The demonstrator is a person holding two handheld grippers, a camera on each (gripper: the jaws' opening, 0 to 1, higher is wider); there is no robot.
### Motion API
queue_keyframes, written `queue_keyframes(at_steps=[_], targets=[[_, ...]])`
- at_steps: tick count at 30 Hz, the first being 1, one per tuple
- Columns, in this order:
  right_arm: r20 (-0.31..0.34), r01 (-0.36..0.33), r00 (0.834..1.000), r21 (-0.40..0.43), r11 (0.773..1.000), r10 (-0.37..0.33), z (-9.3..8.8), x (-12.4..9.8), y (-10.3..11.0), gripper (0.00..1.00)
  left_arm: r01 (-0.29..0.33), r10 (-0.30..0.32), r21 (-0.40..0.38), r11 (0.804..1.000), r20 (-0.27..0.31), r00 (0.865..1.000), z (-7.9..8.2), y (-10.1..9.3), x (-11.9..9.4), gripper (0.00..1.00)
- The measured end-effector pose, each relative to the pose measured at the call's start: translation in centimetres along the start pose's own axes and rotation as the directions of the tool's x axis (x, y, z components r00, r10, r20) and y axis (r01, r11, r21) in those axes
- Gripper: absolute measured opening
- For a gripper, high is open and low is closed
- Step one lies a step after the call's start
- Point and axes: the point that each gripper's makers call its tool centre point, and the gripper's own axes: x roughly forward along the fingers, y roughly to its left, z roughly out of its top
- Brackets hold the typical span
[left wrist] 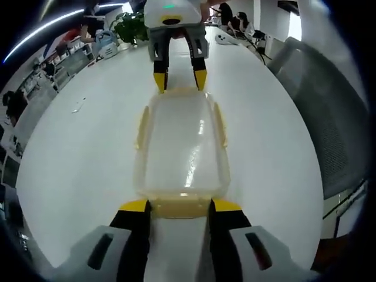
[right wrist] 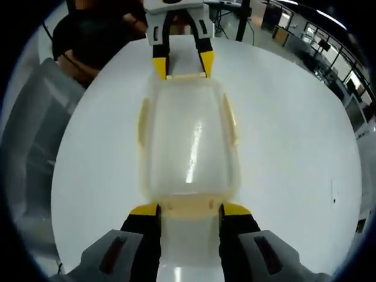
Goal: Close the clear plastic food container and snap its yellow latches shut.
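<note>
A clear plastic food container with its lid on lies lengthwise on a round white table, between the two grippers. In the left gripper view, the left gripper rises from 6 o'clock, its yellow-tipped jaws spread apart and flanking the yellow latch at the container's near end, while the right gripper faces it from 12 o'clock, jaws likewise apart at the far latch. The right gripper view mirrors this: the right gripper straddles its near latch, the left gripper sits at 12 o'clock. Yellow side latches run along the long edges. A grey chair stands at 3 o'clock beside the table
</note>
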Motion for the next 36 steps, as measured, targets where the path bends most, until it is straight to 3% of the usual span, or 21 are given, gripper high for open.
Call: queue_keyframes(at_steps=[22,36], targets=[[-0.007,0.008,1.0,0.015,1.0,-0.008,-0.2,0.1,-0.2,0.37,0.021,-0.021,-0.003,1.0,-0.008,1.0,-0.1,0.1,0.3,0.39],[-0.009,0.01,1.0,0.017,1.0,-0.01,-0.5,-1.2,-0.2,0.37,0.013,-0.013,0.01,1.0,-0.021,1.0,1.0,0.2,-0.4,0.39]])
